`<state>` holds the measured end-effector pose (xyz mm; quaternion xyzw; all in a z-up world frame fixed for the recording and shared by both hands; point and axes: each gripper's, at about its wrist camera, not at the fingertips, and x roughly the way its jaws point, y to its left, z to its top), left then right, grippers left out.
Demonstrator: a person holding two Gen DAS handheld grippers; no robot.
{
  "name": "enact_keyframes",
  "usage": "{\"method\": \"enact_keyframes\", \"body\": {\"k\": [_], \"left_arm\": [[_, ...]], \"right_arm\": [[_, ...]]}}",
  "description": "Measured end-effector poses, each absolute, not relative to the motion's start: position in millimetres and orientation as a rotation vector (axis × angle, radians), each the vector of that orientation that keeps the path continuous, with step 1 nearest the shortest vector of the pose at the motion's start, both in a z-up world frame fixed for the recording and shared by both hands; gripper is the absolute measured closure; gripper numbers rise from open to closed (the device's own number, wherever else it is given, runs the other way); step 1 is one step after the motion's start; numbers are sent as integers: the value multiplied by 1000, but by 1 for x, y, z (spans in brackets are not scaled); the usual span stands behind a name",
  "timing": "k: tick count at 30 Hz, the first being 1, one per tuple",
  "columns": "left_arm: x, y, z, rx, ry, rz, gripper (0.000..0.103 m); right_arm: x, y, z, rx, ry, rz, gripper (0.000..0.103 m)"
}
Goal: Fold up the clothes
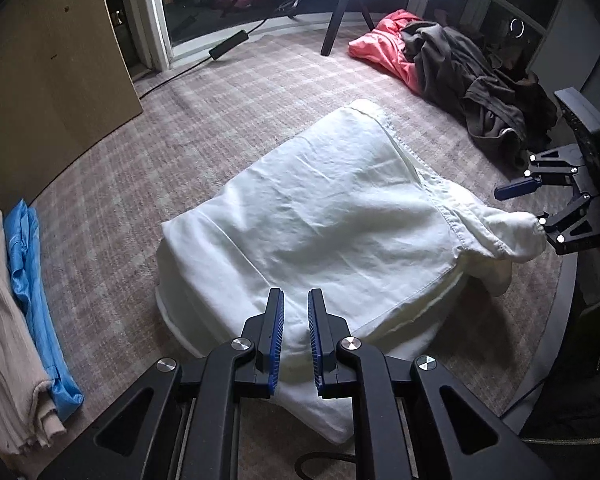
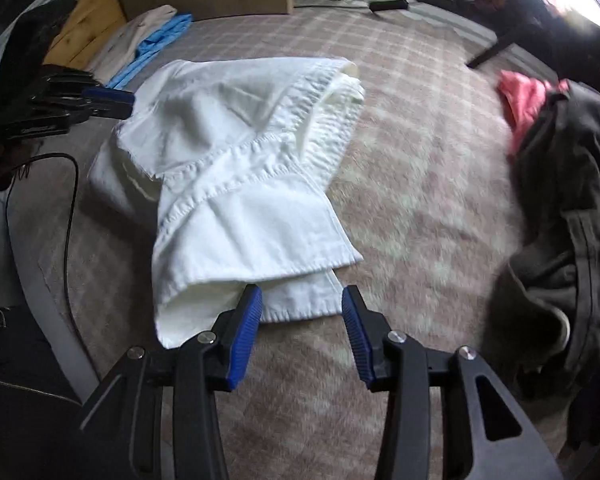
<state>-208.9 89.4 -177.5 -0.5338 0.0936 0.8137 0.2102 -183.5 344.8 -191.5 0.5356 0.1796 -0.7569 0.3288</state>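
White garment (image 1: pixel 320 216) lies part-folded mid-carpet (image 1: pixel 228 92). Left claw (image 1: pixel 296 344) is narrow with a small gap, hovering over the garment's near edge, pads not pressing it. Right claw (image 2: pixel 302 336) is half-wide, the garment's corner just ahead, unheld. Dark and pink clothes pile (image 1: pixel 472 68) at 2 o'clock; folded blue and beige pieces (image 1: pixel 24 304) at 9.

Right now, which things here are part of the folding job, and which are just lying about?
Part of the job:
white garment, half folded on the carpet
left gripper
right gripper
folded beige and blue clothes
pink and dark clothes pile

Lying about:
lamp tripod
cable
wooden board
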Motion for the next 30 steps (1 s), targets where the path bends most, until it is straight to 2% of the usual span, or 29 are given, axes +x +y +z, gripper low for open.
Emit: {"method": "enact_keyframes", "body": {"k": [4, 6, 7, 8, 12, 15, 17, 19, 22, 23, 27, 30], "left_arm": [[-213, 93, -177, -1487, 271, 2252, 91], [-216, 93, -175, -1476, 270, 2251, 90], [-218, 93, -175, -1475, 267, 2249, 89], [-221, 92, -178, -1483, 258, 2242, 87], [-224, 92, -197, -1539, 259, 2210, 86], [-222, 90, -207, -1561, 259, 2198, 86], [-222, 87, -207, -1559, 241, 2195, 86], [-221, 83, -202, -1563, 235, 2195, 86], [-219, 66, -176, -1511, 162, 2233, 86], [-219, 59, -165, -1484, 132, 2259, 86], [-237, 39, -148, -1434, 28, 2350, 86], [-256, 41, -164, -1441, 15, 2361, 86]], "right_arm": [[-190, 332, -190, 1343, 460, -1994, 65], [-195, 328, -189, 1340, 453, -1980, 81], [-199, 327, -189, 1347, 453, -1977, 99], [-200, 329, -187, 1350, 454, -1979, 100], [-187, 341, -162, 1310, 440, -1998, 101], [-180, 341, -169, 1362, 491, -1983, 101], [-177, 335, -183, 1389, 614, -1989, 101], [-177, 337, -185, 1445, 636, -1953, 101], [-182, 355, -159, 1457, 674, -1995, 101], [-187, 361, -147, 1449, 668, -2027, 100], [-218, 346, -108, 1380, 444, -2096, 95], [-218, 294, -119, 1285, 400, -2039, 89]]}}
